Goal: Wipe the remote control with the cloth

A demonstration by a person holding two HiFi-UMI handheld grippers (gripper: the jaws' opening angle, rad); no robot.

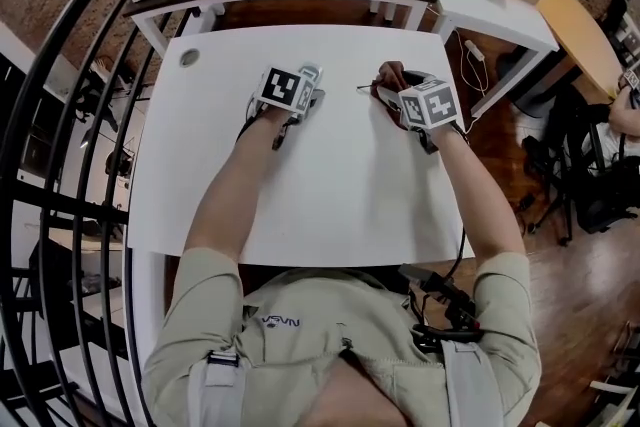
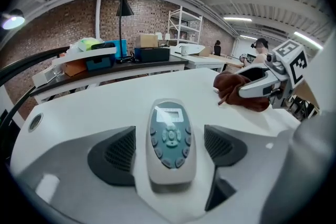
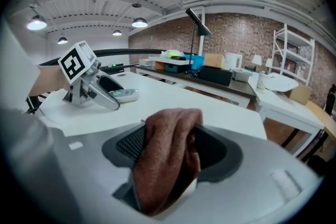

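Head view: a person (image 1: 330, 335) leans over a white desk (image 1: 330, 185), a gripper in each hand, both working in the desk's far half. Near the far left corner sits a round grey grommet (image 1: 189, 57). Left of centre, the left gripper (image 2: 168, 150) points down at the desktop, jaws spread wide. The remote control (image 2: 169, 139), grey-white with a blue-grey button panel and a small screen, lies flat on the desk between them, buttons up. A pale gap shows on either side of it, so neither pad touches it. Right of centre, toward the far right corner, the right gripper (image 3: 170, 150) also has its jaws apart. The reddish-brown cloth (image 3: 168, 160) sits bunched between them, leaning on one pad with a dark gap at the other, its lower folds on the desk. Remote control and cloth lie apart.
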